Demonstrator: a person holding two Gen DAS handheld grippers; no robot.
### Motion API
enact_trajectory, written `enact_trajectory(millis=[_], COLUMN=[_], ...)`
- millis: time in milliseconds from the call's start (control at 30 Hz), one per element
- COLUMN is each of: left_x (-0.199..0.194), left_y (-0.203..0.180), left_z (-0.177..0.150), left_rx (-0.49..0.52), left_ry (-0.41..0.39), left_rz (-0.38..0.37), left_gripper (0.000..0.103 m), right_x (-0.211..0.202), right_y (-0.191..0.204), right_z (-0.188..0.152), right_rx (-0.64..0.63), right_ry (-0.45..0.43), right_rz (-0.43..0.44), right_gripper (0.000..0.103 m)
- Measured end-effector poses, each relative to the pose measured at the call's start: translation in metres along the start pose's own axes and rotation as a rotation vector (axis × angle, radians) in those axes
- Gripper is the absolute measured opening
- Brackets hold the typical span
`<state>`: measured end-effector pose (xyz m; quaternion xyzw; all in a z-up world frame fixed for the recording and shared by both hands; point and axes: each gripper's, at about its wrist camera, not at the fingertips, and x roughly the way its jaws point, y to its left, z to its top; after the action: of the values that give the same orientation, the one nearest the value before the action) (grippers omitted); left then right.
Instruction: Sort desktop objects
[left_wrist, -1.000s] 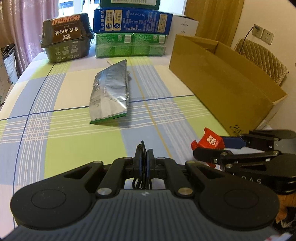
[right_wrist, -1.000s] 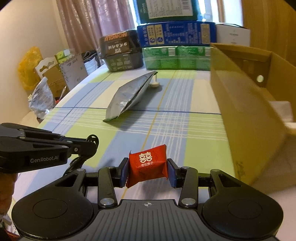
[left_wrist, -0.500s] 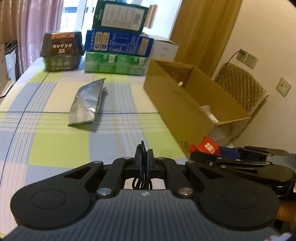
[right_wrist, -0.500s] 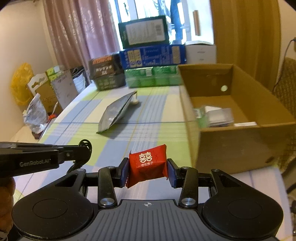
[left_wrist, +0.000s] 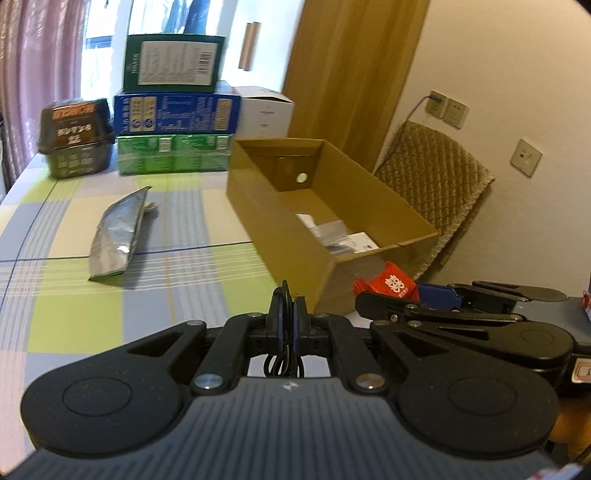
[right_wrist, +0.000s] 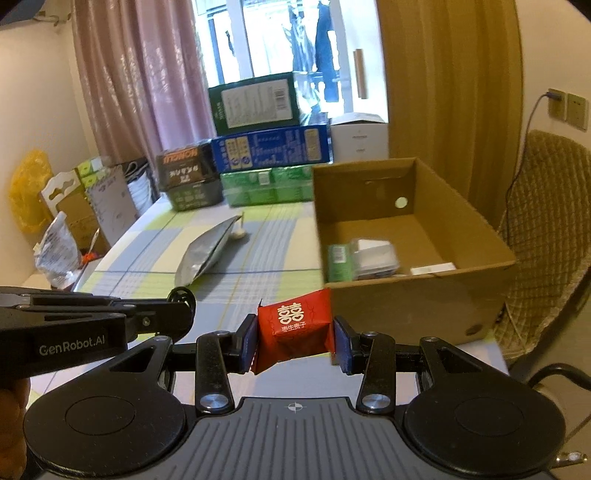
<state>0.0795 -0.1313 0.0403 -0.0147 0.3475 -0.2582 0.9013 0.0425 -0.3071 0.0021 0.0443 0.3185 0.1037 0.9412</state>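
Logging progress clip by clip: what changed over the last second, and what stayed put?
Both grippers rose and drew back, so the cardboard box, seen side-on before, now shows its inside. The right gripper stays clamped on the red candy packet; the left gripper stays shut on a black cable. The silver foil bag and stacked boxes have not moved.

Two grippers: left gripper (left_wrist: 288, 317) and right gripper (right_wrist: 294, 341). One red candy packet (right_wrist: 293, 328), one silver foil pouch (left_wrist: 118, 232) at 11 o'clock, one cardboard box (right_wrist: 417, 295) at 1 o'clock. At 12 o'clock, five stacked cartons (left_wrist: 173, 118).
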Motion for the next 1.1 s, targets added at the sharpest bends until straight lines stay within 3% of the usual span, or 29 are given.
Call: enact_trajectory(millis=[533,900,1100], left_x=[0.044,0.093,0.125], left_y=[-0.056,-0.069,-0.064], left_z=[0.047,0.106,0.123], left_rx=[0.046,0.028,0.001], left_ry=[0.000,-0.033,-0.020], left_rz=[-0.103,-0.132,-0.120], left_gripper=[0.002,0.002,0.002], right_x=[-0.018,0.010,0.038], right_y=[-0.072,-0.111,-0.125], right_z=[0.030,0.080,0.096], right_rx=[0.055,0.004,-0.014], right_ry=[-0.066,-0.089,-0.070], right_rz=[-0.090,-0.116,-0.119], right_gripper=[0.040,0.040,0.040])
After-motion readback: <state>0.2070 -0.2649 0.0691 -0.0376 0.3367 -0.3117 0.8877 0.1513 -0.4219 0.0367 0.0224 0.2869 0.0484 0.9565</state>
